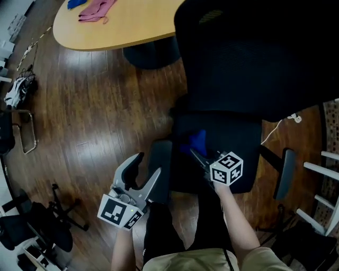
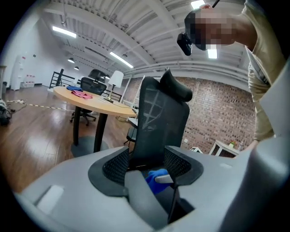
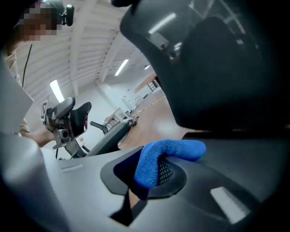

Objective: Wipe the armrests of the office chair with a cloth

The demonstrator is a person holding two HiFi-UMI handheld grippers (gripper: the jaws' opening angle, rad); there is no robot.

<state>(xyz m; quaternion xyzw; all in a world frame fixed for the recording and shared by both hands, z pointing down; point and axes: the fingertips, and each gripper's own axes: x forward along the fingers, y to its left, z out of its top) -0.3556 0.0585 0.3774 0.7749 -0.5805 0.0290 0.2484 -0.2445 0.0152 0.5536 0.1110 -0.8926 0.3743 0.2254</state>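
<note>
L tool [image 1: 148, 166]: grey, b/w marker cube [image 1: 120, 212] | R tool [image 1: 194, 153]: same | beige top [image 1: 175, 262], blk trousers [image 1: 160, 230]

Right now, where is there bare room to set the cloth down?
Bare: the seat between the right gripper and the right armrest; the table right of the pink cloth. Crowded: around the left armrest and left gripper.

Cloth [image 1: 197, 141] right of armrest [image 1: 159, 172] — table [image 1: 127, 24] beyond.
</note>
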